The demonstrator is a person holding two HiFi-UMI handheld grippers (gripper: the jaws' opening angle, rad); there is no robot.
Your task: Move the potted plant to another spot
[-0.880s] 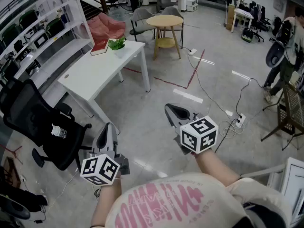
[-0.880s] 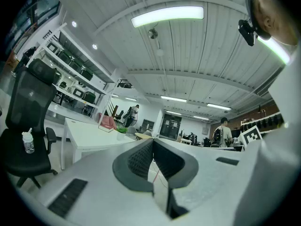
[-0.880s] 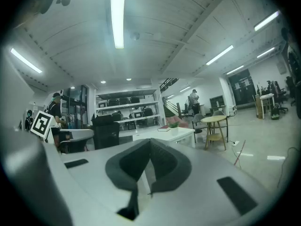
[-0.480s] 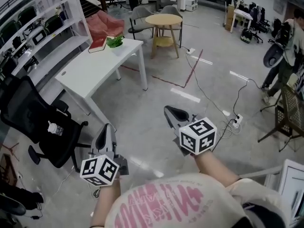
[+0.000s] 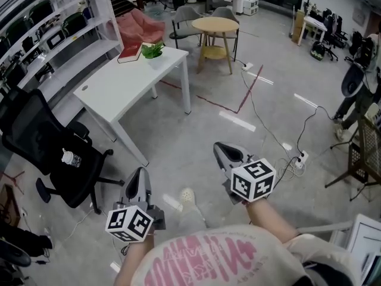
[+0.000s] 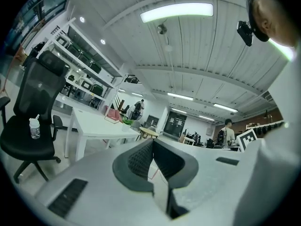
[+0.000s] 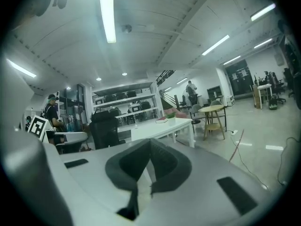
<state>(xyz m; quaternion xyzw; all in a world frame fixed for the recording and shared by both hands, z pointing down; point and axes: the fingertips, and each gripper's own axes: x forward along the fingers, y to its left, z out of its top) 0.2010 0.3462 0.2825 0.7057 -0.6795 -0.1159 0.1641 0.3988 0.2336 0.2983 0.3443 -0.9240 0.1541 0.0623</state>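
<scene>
Shiny grey floor [image 5: 196, 124] lies under everything in this big room. Low over it, the left gripper [image 5: 139, 173] has its two dark fingers [image 6: 137, 161] pressed together with nothing between them. The right gripper [image 5: 222, 148] has its fingers [image 7: 163, 166] squeezed together too, and it is also empty. Both point out ahead over the floor. A white shoe [image 5: 187, 195] peeks out between them. Off to the left stands a black office chair [image 5: 41, 139] with a small bottle [image 5: 70, 158] on its seat. Past that is a long white table [image 5: 116, 88]. The potted plant [image 5: 152, 50] sits at the far end of that table, just beside a red book [image 5: 130, 53] and well apart from both grippers. Farther back is a round wooden table [image 5: 218, 24], and white shelves [image 5: 59, 40] run along the left wall.
</scene>
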